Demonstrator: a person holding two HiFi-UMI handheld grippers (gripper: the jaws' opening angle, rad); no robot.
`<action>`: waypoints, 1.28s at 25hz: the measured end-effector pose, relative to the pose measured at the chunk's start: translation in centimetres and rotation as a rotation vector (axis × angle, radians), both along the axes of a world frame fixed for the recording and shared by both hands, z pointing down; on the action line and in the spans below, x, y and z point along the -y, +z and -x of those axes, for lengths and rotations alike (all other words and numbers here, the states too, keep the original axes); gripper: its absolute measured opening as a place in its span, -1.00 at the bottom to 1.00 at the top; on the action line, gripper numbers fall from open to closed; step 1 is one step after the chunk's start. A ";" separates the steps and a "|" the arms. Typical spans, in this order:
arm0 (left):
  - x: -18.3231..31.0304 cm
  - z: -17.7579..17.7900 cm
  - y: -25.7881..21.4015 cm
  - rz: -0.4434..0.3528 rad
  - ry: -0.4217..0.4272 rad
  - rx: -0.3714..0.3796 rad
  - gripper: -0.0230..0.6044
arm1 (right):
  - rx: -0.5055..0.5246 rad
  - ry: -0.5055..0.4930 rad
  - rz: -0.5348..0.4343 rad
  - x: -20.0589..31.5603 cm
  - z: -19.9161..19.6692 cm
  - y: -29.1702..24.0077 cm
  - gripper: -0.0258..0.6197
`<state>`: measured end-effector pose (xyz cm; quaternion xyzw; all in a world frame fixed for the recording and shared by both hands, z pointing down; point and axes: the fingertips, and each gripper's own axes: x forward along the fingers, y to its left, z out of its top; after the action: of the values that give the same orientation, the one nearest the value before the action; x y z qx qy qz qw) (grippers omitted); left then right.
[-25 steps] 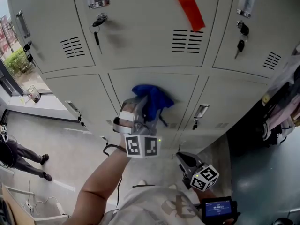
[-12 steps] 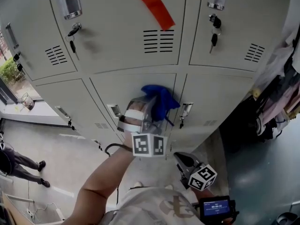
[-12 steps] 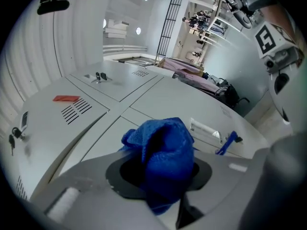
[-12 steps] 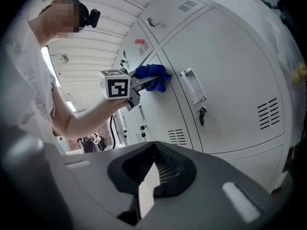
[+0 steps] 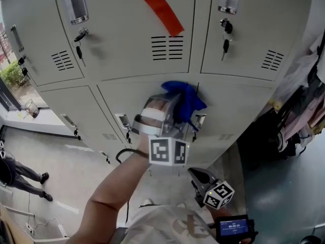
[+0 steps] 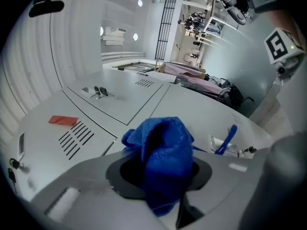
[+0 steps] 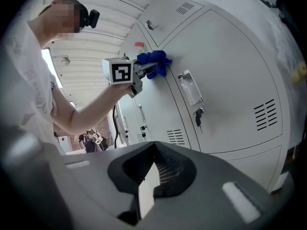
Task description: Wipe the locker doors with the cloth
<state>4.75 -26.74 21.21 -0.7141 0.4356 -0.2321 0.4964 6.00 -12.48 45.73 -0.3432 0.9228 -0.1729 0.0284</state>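
Against the upper right corner of the lower middle locker door (image 5: 132,98), just beside the seam with its neighbour, the blue cloth (image 5: 185,100) sits bunched and pressed to the metal, clamped between the jaws of my left hand-held gripper (image 5: 176,112). Above it I see the upper door with a red tape strip (image 5: 162,10), vent slots (image 5: 167,48) and a key (image 5: 78,50) hanging from the lock at its left. My right hand-held gripper (image 5: 199,174) hangs low near my body, apart from the lockers, jaws together on nothing.
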 end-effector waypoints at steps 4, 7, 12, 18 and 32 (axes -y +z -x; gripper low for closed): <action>-0.1 -0.1 -0.6 -0.002 -0.005 -0.010 -0.48 | -0.001 -0.018 0.009 -0.2 0.6 0.1 -0.91; -0.3 1.1 -1.0 -0.006 -0.008 -0.013 -0.48 | 0.000 -0.028 0.005 -0.2 1.3 0.0 -0.91; 0.4 4.9 -3.2 -0.070 -0.040 -0.002 -0.48 | 0.000 -0.076 -0.058 2.3 3.3 -1.4 -0.91; 0.4 8.5 -1.5 -0.027 -0.076 -0.028 -0.48 | -0.022 -0.106 -0.048 1.3 5.9 -1.0 -0.91; -0.2 16.3 -2.8 0.001 -0.128 -0.083 -0.48 | -0.012 -0.118 -0.027 1.5 7.9 -0.3 -0.91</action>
<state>-11.57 -26.50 18.36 -0.6942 0.5004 -0.2336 0.4617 -1.89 -13.96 45.45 -0.2889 0.9438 -0.1597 0.0173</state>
